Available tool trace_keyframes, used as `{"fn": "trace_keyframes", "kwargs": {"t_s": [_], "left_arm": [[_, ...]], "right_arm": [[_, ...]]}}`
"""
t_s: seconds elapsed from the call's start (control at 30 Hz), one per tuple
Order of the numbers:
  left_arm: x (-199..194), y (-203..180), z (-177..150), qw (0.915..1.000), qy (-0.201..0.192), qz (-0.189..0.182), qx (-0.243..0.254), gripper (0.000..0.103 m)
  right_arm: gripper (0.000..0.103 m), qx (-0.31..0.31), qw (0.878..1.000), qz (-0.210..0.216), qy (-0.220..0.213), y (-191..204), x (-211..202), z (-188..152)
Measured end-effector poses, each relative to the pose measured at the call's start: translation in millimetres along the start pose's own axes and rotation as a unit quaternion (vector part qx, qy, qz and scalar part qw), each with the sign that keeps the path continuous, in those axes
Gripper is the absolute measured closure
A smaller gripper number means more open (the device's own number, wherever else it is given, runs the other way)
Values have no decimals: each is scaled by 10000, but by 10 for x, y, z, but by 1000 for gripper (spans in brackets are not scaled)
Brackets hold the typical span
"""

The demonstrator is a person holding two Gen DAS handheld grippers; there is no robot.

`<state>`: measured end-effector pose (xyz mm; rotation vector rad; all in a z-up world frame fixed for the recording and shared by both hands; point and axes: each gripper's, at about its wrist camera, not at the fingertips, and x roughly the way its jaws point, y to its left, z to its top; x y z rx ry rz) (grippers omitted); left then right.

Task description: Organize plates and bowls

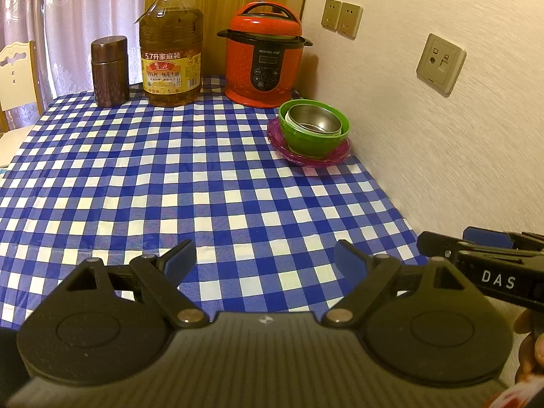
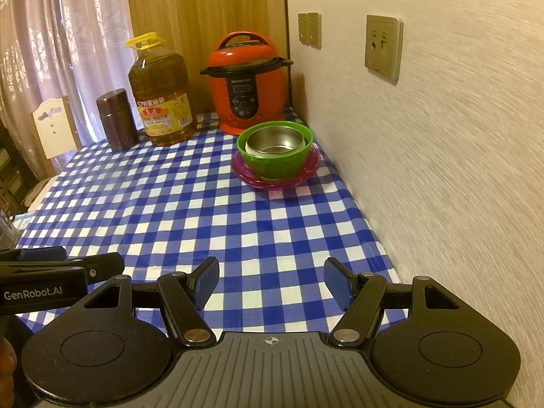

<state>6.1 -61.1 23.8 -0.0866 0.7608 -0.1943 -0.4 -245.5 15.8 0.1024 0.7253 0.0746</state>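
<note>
Steel shows inside the stack by the wall: a metal bowl [image 2: 274, 142] nested in a green bowl [image 2: 277, 163], which sits on purple plates [image 2: 275, 178] just in front of the red cooker [image 2: 246, 83]. My left claw [image 1: 265, 260] and my right claw [image 2: 271, 282] both hang with jaws spread and nothing between them (only checked tablecloth [image 2: 204, 217] below), well apart from the stack.

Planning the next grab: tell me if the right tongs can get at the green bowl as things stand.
Probably yes. The right tongs stand open and empty, and only bare checked cloth lies before the green bowl, though it sits well ahead, close to the wall.
</note>
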Motion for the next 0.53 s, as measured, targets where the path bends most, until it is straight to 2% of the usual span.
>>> {"fn": "trace_keyframes", "kwargs": {"t_s": [0.53], "left_arm": [[34, -35, -33, 10000, -20, -94, -19, 16]], "right_arm": [[35, -3, 10000, -1, 0, -27, 24, -17]]}}
